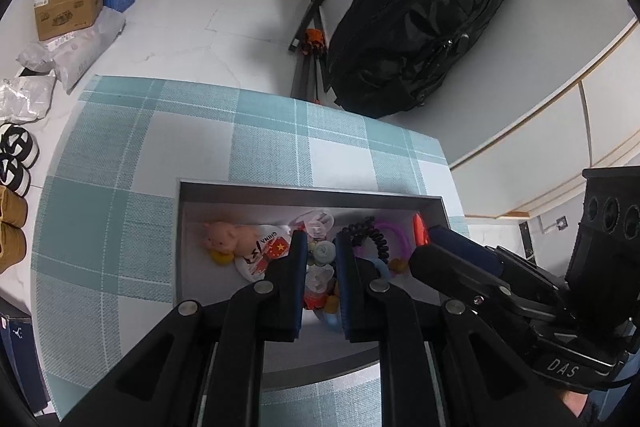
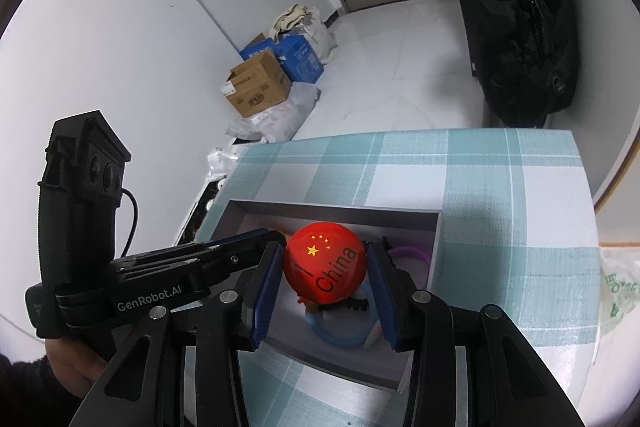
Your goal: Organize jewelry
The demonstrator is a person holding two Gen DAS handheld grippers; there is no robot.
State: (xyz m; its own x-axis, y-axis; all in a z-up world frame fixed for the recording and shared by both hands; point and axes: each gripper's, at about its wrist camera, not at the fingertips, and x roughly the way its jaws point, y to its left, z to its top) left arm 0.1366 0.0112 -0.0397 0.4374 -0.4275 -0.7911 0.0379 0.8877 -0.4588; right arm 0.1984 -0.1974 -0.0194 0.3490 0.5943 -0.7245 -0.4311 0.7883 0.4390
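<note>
A grey open box (image 1: 312,193) sits on a teal checked tablecloth (image 1: 120,187) and holds mixed trinkets: a pink pig toy (image 1: 224,239), a white China badge (image 1: 264,251), a black coil hair tie (image 1: 372,239) and a purple ring (image 1: 396,235). My left gripper (image 1: 321,237) hangs over the box's middle, shut, and I see nothing clearly gripped. My right gripper (image 2: 324,247) is shut on a round red badge (image 2: 324,263) with yellow stars and "China", just above the box (image 2: 340,209). A blue ring (image 2: 344,331) lies under it. In the left wrist view the badge (image 1: 420,231) shows edge-on.
A black backpack (image 1: 416,27) leans beyond the table's far edge. Cardboard and blue boxes (image 1: 68,3) and shoes (image 1: 12,155) are on the white floor at the left. A plastic bag (image 2: 620,291) lies at the table's right edge.
</note>
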